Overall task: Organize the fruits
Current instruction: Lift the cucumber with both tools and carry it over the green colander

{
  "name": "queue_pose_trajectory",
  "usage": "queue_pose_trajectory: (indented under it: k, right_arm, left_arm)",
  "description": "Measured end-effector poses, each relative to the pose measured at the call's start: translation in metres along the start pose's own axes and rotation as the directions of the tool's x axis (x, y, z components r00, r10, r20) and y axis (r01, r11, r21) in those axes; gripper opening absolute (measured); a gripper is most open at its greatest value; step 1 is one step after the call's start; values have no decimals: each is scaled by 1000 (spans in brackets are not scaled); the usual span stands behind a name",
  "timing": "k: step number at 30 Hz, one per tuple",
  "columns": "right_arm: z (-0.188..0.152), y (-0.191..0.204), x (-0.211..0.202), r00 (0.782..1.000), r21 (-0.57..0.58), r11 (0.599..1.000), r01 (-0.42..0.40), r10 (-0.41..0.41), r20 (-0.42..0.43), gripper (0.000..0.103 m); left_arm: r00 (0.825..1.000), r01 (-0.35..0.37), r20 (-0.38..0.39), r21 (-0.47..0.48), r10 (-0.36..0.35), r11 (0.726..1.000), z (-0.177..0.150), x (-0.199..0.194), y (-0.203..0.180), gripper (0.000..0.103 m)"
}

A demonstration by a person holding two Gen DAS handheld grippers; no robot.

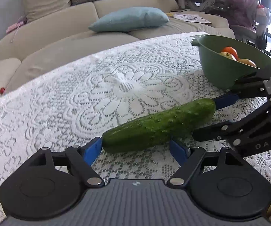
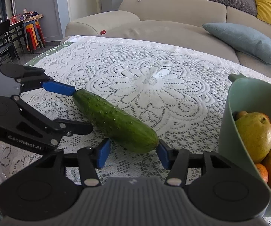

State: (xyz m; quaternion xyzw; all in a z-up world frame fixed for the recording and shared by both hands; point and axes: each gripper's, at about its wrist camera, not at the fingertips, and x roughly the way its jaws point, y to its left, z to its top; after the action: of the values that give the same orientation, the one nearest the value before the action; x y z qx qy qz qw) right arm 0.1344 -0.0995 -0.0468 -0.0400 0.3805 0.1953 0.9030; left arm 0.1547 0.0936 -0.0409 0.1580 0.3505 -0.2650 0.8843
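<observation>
We see the cucumber (image 1: 159, 125) lying flat on the lace-covered surface (image 1: 79, 98), its long axis running on a diagonal from our left gripper (image 1: 135, 148) toward our right gripper (image 2: 133, 153). Its skin is dark green, glossy and studded with small pale bumps; both ends are rounded. The left gripper's fingers (image 1: 92, 151) stand apart, one cucumber end between them. The right gripper's fingers (image 2: 103, 153) also stand apart around the other end, one pad touching its tip. The green bowl (image 2: 229, 113) of citrus fruit (image 2: 253, 135) sits near that end.
</observation>
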Motion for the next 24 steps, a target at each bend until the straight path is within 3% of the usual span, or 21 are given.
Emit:
queue_pose_trajectory:
  k: [4,12,24]
  right_arm:
    - [0,-1,2,1000,3,1000,0,0,-10,53]
    - [2,-3,6,1000,14,1000,6,-6,-9,53]
    - [5,-4,3,1000,9,1000,5,-5,11,53]
  left_arm:
    - [999,-11,-36,-6,11,1000,-1,10,-1,95]
    - [1000,-18,-22,-25,18,1000,1,13,0,93]
    - [999,-24,-32,-128,20,991,3,11,1,92]
